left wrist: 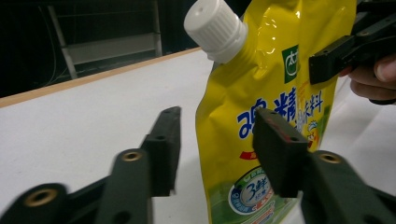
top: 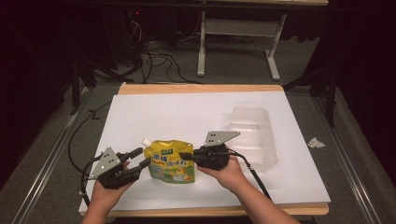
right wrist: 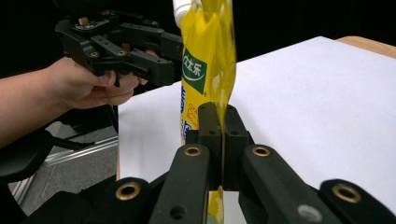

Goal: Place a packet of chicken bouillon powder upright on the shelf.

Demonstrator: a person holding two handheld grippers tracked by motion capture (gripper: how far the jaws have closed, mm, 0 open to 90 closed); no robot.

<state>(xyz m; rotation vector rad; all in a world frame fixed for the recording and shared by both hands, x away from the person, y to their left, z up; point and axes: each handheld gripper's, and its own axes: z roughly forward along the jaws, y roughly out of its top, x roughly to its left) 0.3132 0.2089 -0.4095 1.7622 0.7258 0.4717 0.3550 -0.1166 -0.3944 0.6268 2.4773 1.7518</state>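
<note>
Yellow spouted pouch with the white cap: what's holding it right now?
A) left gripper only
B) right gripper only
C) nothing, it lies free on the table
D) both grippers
B: in the right gripper view the right gripper has its jaws pinched shut on the edge of the yellow spouted pouch, while in the left gripper view the left gripper stands open, with one jaw in front of the pouch and the other off to its side.

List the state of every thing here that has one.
yellow pouch: upright, white cap on.
right gripper: shut on the pouch's edge.
left gripper: open, fingers either side of the pouch.
clear plastic tray: on the table, apart from the pouch.
</note>
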